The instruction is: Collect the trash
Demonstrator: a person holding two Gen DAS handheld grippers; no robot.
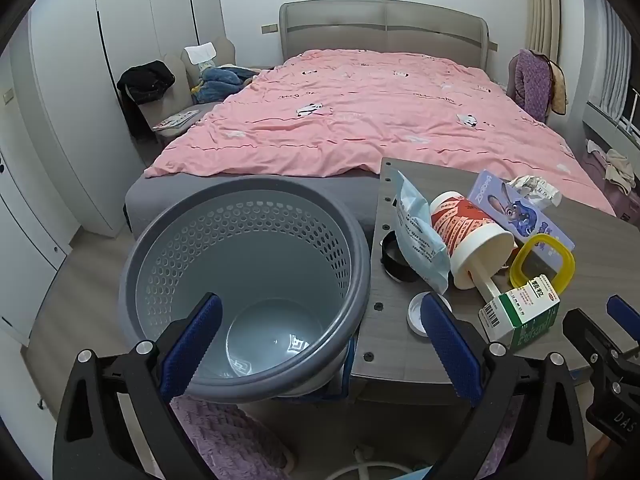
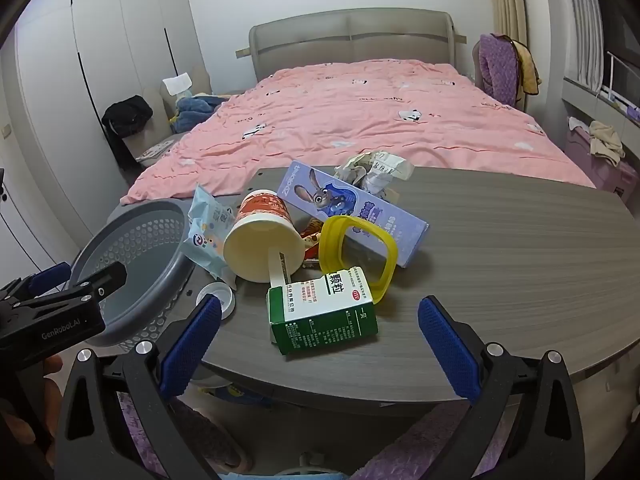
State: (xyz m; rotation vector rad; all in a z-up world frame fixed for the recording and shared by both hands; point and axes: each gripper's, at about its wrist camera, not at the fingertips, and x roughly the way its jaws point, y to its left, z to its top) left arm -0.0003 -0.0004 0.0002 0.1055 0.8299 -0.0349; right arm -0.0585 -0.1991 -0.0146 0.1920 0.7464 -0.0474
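Note:
A grey perforated bin stands empty at the left edge of a grey wooden table. Trash lies in a heap on the table: a green-and-white carton, a red-and-cream paper cup on its side, a yellow plastic ring, a pale blue wrapper, a purple cartoon box and crumpled paper. My left gripper hangs open over the bin's near rim. My right gripper is open just short of the carton.
A small white lid lies near the table's left edge beside a dark round hole. Behind the table is a bed with a pink quilt. Chairs with clothes stand on both sides of it. A purple rug lies below.

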